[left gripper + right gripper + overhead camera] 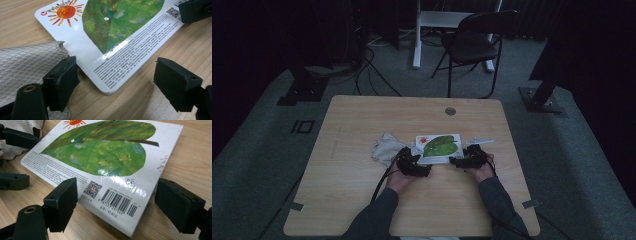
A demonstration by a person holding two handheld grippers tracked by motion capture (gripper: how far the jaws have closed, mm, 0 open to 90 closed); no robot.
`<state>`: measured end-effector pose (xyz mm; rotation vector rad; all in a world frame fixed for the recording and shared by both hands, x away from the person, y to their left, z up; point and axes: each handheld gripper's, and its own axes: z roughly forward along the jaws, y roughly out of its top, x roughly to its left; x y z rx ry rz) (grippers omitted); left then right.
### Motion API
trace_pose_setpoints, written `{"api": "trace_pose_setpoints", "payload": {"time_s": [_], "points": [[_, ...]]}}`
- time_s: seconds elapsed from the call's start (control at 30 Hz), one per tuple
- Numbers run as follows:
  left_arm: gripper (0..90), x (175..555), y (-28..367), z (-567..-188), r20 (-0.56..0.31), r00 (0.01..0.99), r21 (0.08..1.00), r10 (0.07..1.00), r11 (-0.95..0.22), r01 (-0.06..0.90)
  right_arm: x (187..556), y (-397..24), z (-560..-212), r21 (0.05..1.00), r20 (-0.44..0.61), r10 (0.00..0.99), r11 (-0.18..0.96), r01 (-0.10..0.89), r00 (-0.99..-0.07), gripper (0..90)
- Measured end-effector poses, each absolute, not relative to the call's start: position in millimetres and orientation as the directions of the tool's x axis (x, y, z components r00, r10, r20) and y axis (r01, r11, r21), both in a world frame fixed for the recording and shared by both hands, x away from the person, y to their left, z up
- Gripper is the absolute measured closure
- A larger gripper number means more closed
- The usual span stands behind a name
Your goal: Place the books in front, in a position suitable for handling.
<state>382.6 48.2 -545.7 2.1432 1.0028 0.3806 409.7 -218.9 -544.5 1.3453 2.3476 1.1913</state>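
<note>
Item: board book (439, 148), back cover up, green leaf and orange sun printed on it. It lies flat on the wooden table (362, 200), long axis running from one gripper across to the other, sun end toward the left gripper (414, 165), barcode end toward the right gripper (468, 159).

Left gripper (115, 78): jaws wide apart, holding nothing; the book's near corner sits between and just ahead of them.

Right gripper (116, 203): jaws likewise spread and empty, straddling the barcode corner.

Grey quilted cloth (25, 60): beside the left jaw of the left gripper, touching the book's edge.

The left gripper view shows the fine print block; the right gripper view shows the barcode (120, 202) and QR code. The high view adds a folding chair (472, 42) beyond the table.
</note>
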Motion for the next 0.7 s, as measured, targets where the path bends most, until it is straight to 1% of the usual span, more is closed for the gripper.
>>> {"api": "trace_pose_setpoints", "payload": {"time_s": [0.17,0.27,0.43,0.7], "points": [[20.1,378.2,50.0,-545.7,-0.067,0.654,0.727,0.754,-0.411,0.549,406.3,-221.2,-545.0,0.721,0.228,0.785,0.262,0.642,-0.576,18.5],[22.5,375.7,50.0,-545.5,-0.057,0.646,0.728,0.761,-0.411,0.548,404.5,-220.9,-545.1,0.722,0.225,0.785,0.263,0.64,-0.577,18.5],[22.6,370.6,51.7,-545.3,-0.076,0.646,0.729,0.76,-0.4,0.555,398.5,-220.2,-545.4,0.724,0.218,0.786,0.267,0.636,-0.578,18.5],[23.8,355.4,55.8,-545.7,-0.054,0.655,0.729,0.754,-0.419,0.542,384.6,-217.6,-545.5,0.725,0.204,0.776,0.29,0.625,-0.597,18.5]]}}
